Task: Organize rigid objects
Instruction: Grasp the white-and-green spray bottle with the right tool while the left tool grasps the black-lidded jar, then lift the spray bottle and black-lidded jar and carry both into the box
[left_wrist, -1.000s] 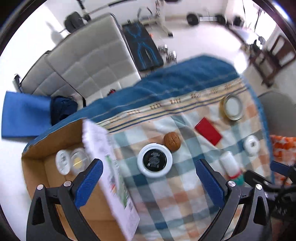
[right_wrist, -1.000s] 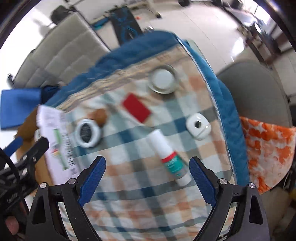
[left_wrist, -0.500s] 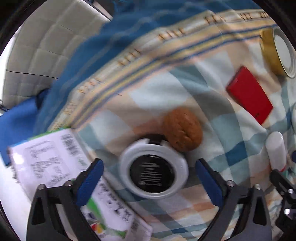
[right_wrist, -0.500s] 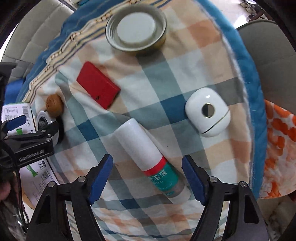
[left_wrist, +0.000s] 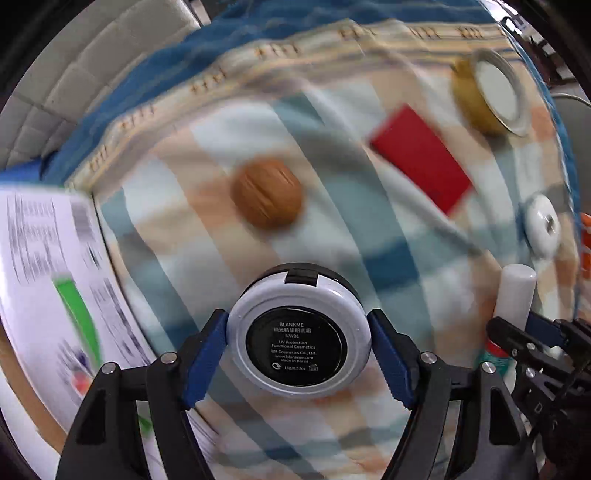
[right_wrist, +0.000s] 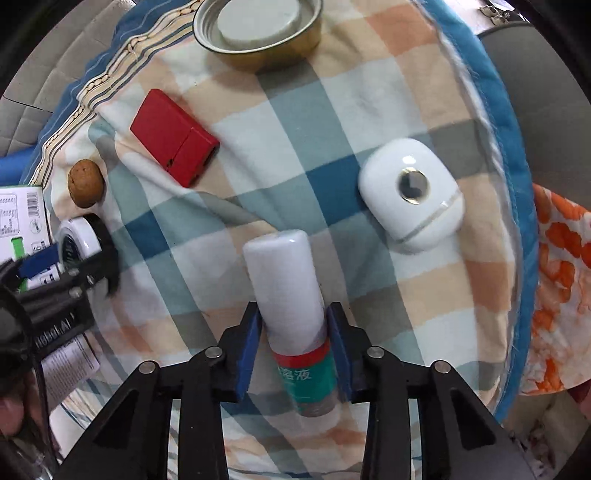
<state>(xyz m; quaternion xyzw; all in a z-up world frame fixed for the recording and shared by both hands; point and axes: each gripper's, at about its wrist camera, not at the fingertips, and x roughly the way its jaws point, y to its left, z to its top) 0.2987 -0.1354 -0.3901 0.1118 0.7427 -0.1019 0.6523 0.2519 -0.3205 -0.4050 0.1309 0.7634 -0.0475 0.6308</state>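
Observation:
A round white compact with a black label (left_wrist: 297, 343) lies on the checked cloth (left_wrist: 184, 258). It sits between the blue pads of my left gripper (left_wrist: 297, 318), whose jaws are closing, and both pads touch its rim. The compact stays sharp while the cloth around it is blurred. My right gripper (right_wrist: 294, 311) points down and is shut on a white bottle with a red and green band (right_wrist: 284, 280), which lies on the cloth. The compact (right_wrist: 79, 240) also shows at the far left of the right wrist view, and the bottle (left_wrist: 515, 291) at the right of the left wrist view.
On the cloth lie a brown walnut-like ball (left_wrist: 266, 197), a red flat box (right_wrist: 173, 140), a tin with a white lid (right_wrist: 258, 26) and a white rounded device (right_wrist: 412, 194). A printed carton flap (left_wrist: 48, 277) stands left. Orange patterned fabric (right_wrist: 561, 277) lies right.
Both grippers came down toward the cloth. The left jaws narrowed onto the compact's rim, and the right jaws went from wide apart to shut on the bottle.

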